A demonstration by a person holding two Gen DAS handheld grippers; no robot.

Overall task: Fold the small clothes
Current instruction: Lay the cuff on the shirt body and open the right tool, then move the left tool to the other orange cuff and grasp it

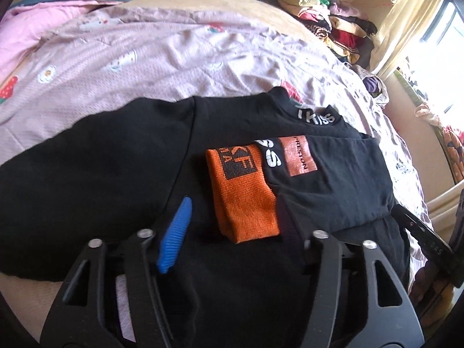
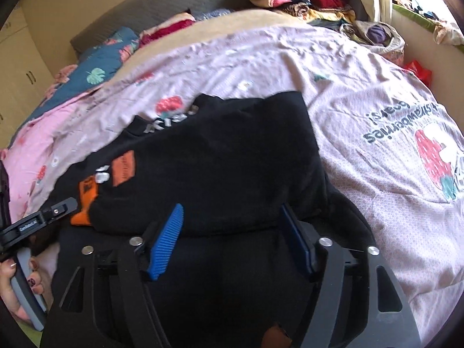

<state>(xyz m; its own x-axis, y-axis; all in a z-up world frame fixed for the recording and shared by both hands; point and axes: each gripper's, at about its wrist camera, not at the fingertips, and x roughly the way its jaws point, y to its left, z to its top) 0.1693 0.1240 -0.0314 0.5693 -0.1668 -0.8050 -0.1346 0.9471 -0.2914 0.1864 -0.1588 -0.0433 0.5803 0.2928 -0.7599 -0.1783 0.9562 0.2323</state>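
A black sweatshirt (image 1: 95, 174) with an orange cuff (image 1: 243, 197) and orange patch (image 1: 300, 156) lies on the pink bedsheet (image 1: 130, 58). One sleeve is folded across its body. My left gripper (image 1: 232, 226) is open over the sweatshirt's near hem; its left blue finger (image 1: 175, 235) shows, and the right one is hidden in black cloth. In the right wrist view the sweatshirt (image 2: 226, 156) fills the middle. My right gripper (image 2: 232, 226) is open, its blue fingers (image 2: 166, 240) spread over the folded edge of the cloth.
A pile of folded clothes (image 1: 324, 17) stands at the far right of the bed, near the curtain and window. Pillows and a pink quilt (image 1: 26, 29) lie at the far left. The left hand and its gripper handle (image 2: 26, 261) show at the left.
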